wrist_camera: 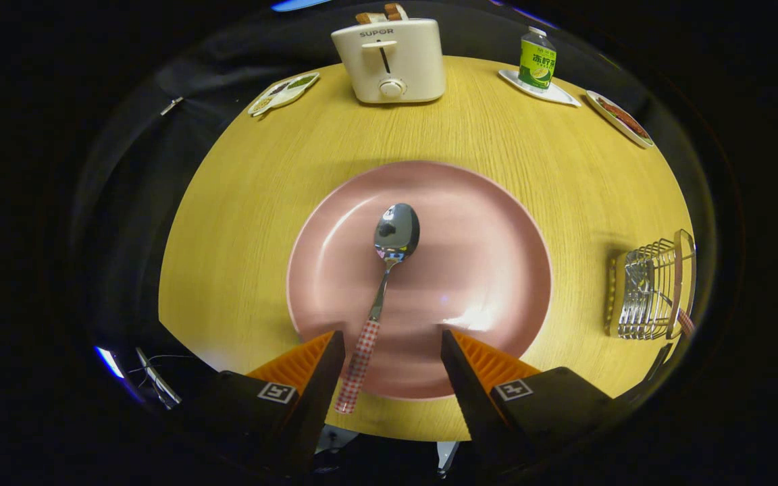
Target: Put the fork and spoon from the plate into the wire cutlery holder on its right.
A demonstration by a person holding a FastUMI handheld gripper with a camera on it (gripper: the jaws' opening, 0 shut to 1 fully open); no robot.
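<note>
Spoon [389, 270] lies on plate [497, 223], tool [392, 344] open above its handle

A steel spoon [389, 270] with a checked handle lay on the pink plate [497, 270], handle between the fingers. The wire cutlery holder [649, 287] stood off to their right.

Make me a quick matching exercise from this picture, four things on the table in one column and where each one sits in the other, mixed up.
1. spoon
2. cutlery holder
3. toaster
4. green bottle

A. on a white tray at the table's far side
B. right of the plate
C. beyond the plate, bread in its slots
D. on the plate, handle between the open gripper fingers

Pairs: 1-D, 2-B, 3-C, 4-A
</note>
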